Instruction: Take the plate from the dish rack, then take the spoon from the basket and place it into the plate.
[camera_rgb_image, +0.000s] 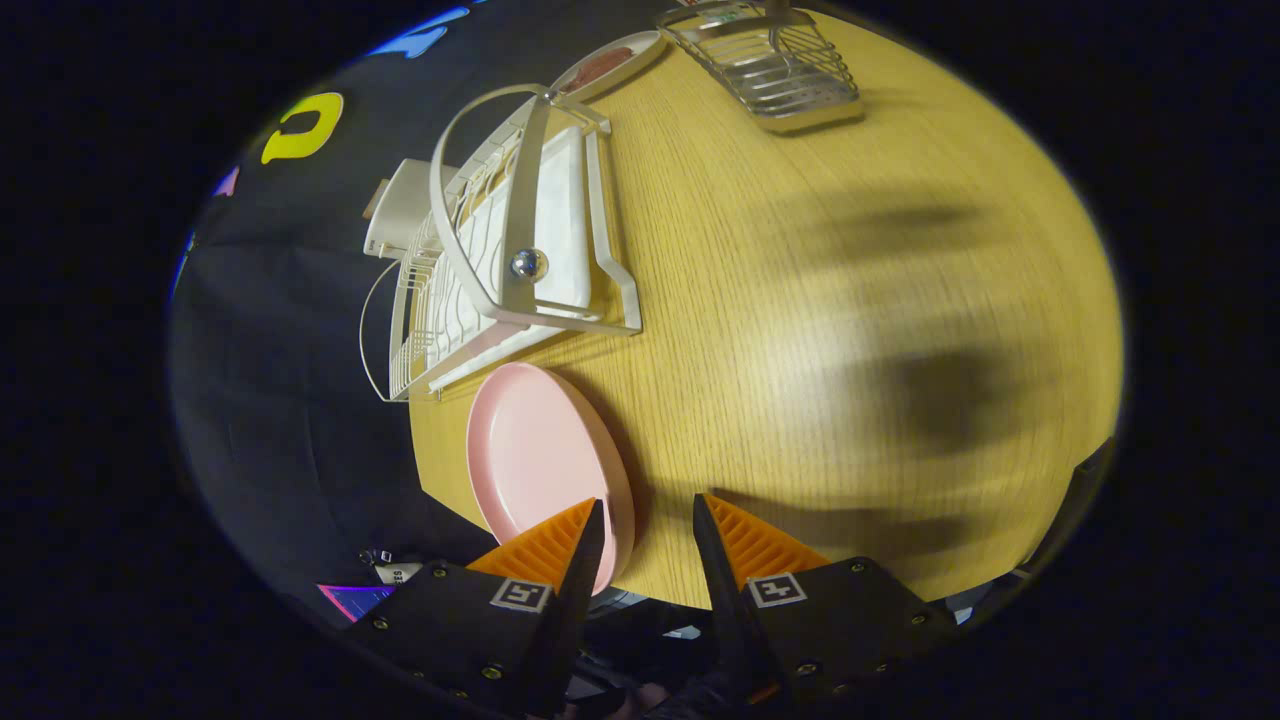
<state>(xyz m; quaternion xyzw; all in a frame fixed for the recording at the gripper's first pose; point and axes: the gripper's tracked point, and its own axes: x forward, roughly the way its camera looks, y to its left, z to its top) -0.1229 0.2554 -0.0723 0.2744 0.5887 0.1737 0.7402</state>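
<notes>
Fingers (645, 540) spread open, empty, beside the pink plate (545, 460).
Plate on counter (800, 300); next, I judge, the spoon from the basket (765, 65).

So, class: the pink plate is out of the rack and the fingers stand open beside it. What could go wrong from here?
1. The pink plate lies close to the table edge; a nudge from the open gripper might tip it off.
2. The wire basket sits far beyond the fingers, past the dish rack; the reach could clip the rack.
</notes>
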